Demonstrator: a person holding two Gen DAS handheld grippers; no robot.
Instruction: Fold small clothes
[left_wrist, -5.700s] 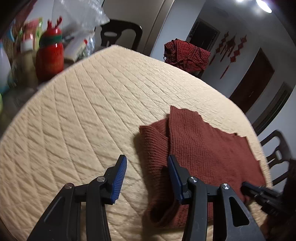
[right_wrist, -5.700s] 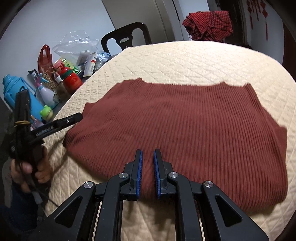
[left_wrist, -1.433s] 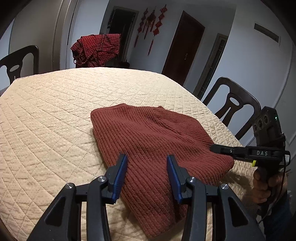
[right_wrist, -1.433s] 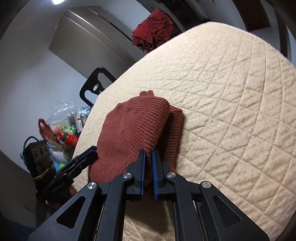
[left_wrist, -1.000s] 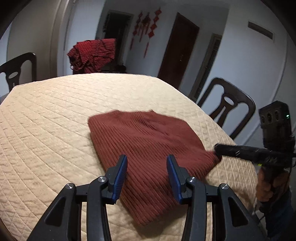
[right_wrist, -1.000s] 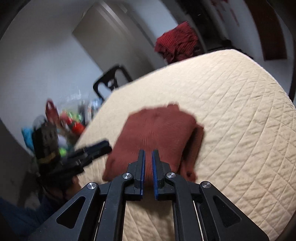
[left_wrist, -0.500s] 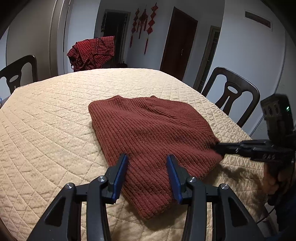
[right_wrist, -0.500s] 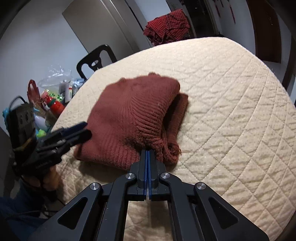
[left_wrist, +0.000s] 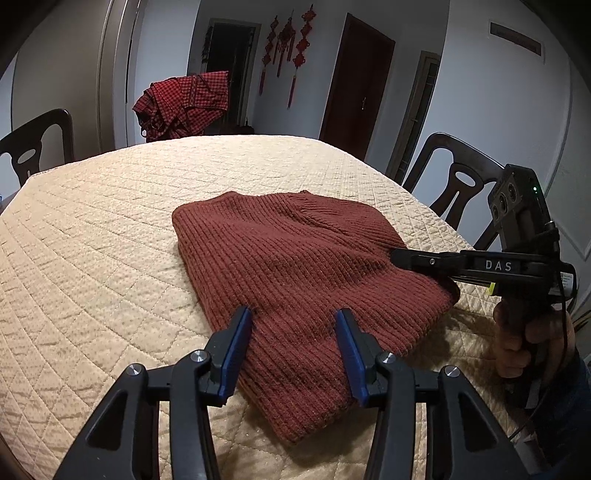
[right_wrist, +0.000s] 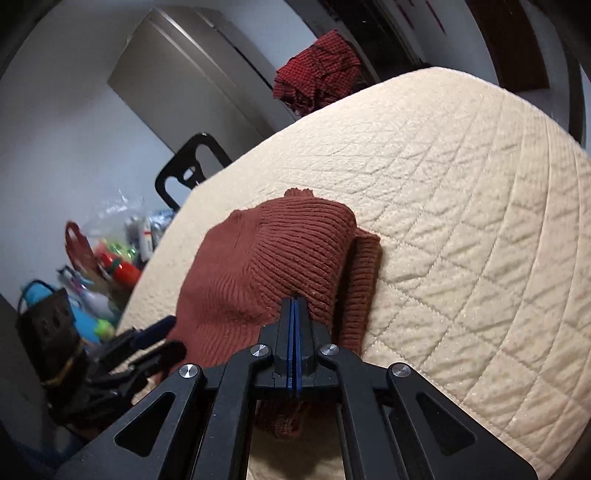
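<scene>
On quilted table (left_wrist: 92, 258): rust knit sweater (left_wrist: 295, 266), folded to a compact stack, mid-table.

Item lies in thick layers, ribbed hem toward the right side, a narrower under-layer showing along one edge. Right gripper (right_wrist: 293, 306): pads now pressed together at the sweater's near fold, having stood slightly parted a second ago; whether knit is pinched between them cannot be told. Left gripper (left_wrist: 293, 325): jaws wide, poised above the near edge, holding nothing, as before. Change suggests folding is nearly complete; probably a final tidy or nudge remains. Red checked garment (left_wrist: 184, 105) draped on a far chair, untouched.
</scene>
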